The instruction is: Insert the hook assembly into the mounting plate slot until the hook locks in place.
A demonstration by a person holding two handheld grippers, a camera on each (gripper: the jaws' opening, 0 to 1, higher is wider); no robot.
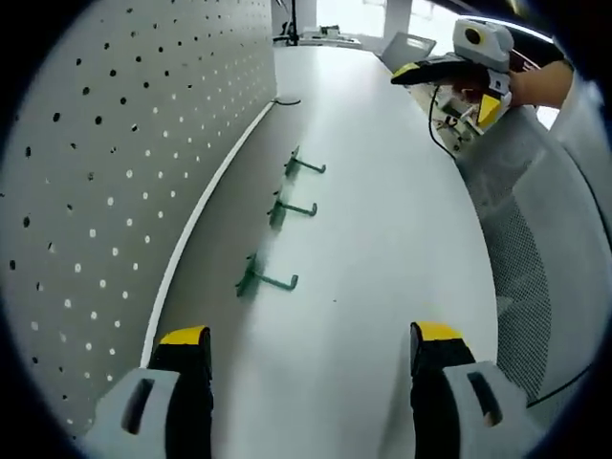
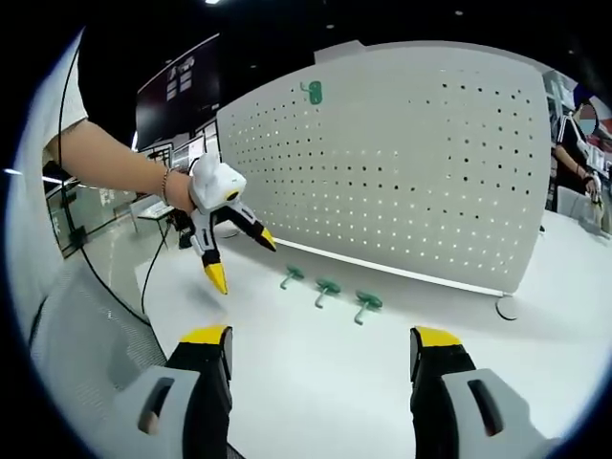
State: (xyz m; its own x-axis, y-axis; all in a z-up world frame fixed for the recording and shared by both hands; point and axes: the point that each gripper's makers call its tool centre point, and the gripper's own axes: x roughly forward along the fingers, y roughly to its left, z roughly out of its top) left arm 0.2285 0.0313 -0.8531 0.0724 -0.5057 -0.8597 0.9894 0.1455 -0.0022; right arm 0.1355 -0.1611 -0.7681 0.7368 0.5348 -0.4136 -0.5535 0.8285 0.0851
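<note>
- Pegboard (image 2: 402, 163) stood upright on white table (image 2: 316, 382): pale grey sheet w/ even rows of small round holes, rounded corners.
- One green hook (image 2: 312, 92) already hung near board's top edge.
- Three more green hooks (image 1: 258, 278) (image 1: 284, 209) (image 1: 300, 165) lay in a row on table, just in front of board; thin bent-wire shape w/ flat base plate, all apart from each other.
- Table top smooth, matte; grey mesh chair back (image 1: 521, 277) beside its edge.
- Left gripper (image 1: 311, 349) jaws wide apart, empty, yellow tips, hovering near closest hook.
- Right gripper (image 2: 320, 354) jaws wide apart too, nothing between them.
- Small dark ring (image 2: 507, 308) lay by board's corner.
</note>
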